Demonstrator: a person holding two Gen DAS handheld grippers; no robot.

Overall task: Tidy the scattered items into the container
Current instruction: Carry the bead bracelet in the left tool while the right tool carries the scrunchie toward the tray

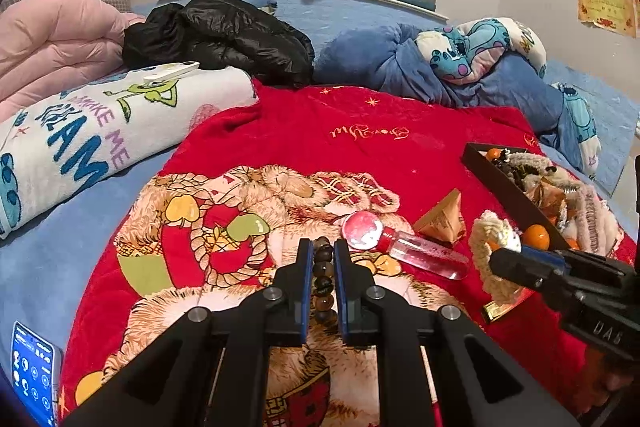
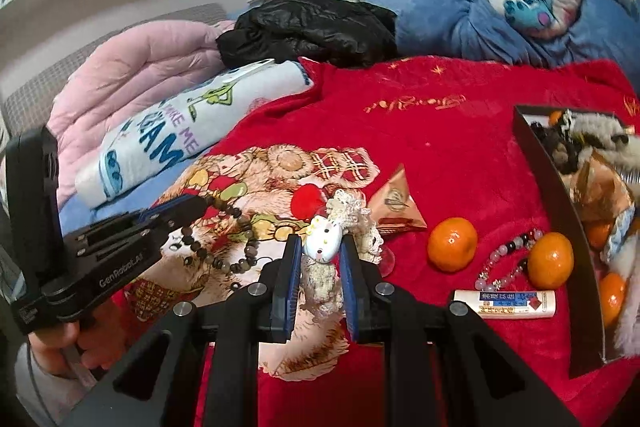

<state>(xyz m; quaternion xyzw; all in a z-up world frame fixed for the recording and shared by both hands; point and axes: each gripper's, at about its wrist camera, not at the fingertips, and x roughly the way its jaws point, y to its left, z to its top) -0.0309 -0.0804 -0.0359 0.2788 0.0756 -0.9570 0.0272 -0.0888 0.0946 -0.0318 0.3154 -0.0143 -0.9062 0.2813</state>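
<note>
Over the red blanket (image 1: 400, 155), both claws tilt downward: left claw (image 1: 322, 247) pinching brown beads (image 1: 323, 267), right claw (image 2: 321, 247) clamping the crocheted cat charm (image 2: 322, 243).

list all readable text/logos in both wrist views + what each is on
"GenRobot.AI": side of the left gripper.
"DAS": body of the right gripper; last character unsure.
"MAKE ME" over "..AM": folded white towel, partly cut off by the fold.
Gold script embroidery: red blanket, upside down, not legible.
White tube label, triangular packet print, wall certificates, phone screen: too small or blurred.
</note>
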